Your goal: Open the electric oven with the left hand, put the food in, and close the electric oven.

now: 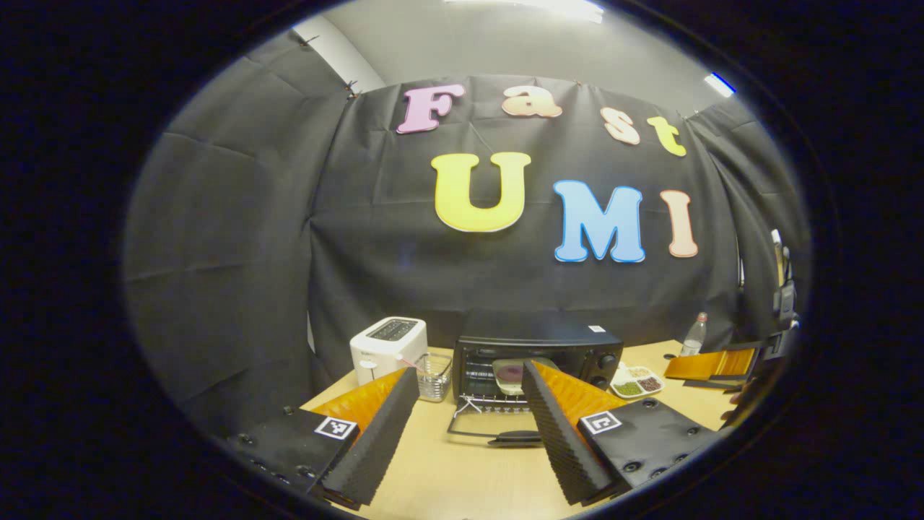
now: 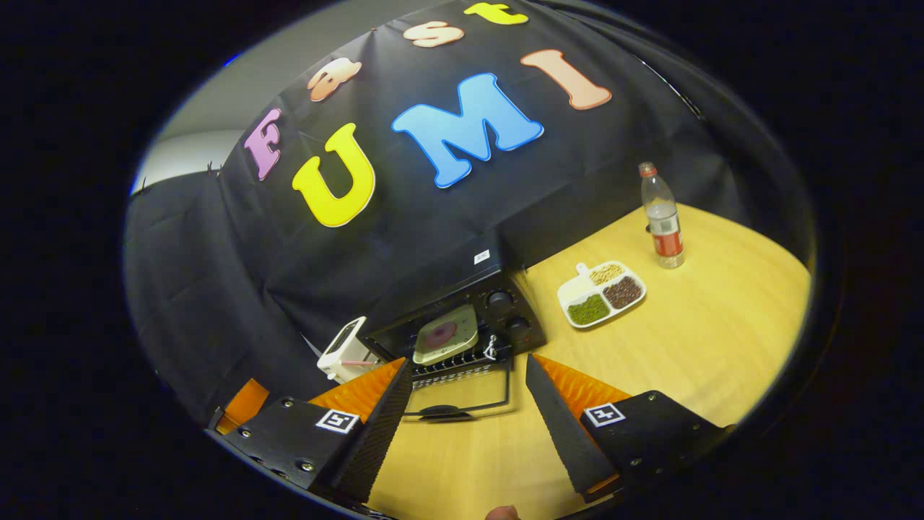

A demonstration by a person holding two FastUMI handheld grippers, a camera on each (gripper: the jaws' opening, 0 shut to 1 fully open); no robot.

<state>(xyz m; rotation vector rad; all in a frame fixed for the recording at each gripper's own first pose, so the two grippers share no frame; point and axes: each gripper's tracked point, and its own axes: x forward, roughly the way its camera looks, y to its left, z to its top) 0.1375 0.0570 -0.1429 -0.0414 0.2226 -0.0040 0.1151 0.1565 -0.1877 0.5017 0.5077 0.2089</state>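
Oven (image 1: 538,354) door down, food plate (image 1: 512,374) on its rack, left claw (image 1: 469,426) and right claw (image 2: 469,415) wide, empty.

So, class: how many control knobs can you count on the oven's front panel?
2, stacked on the electric oven right-hand panel: upper knob, lower knob. The right gripper's finger may hide another below.

The electric oven (image 1: 538,350) stands at the back of the tabletop (image 1: 462,477), against the booth wall, its door (image 1: 491,426) folded down flat toward the front; a dish of food (image 1: 514,374) sits inside on the rack; left of the oven stands a clear container (image 1: 435,377), then a toaster (image 1: 388,348); right of it lies a divided plate (image 2: 600,292) (three compartments), and farther right, behind the plate, a bottle (image 2: 661,217) stands upright
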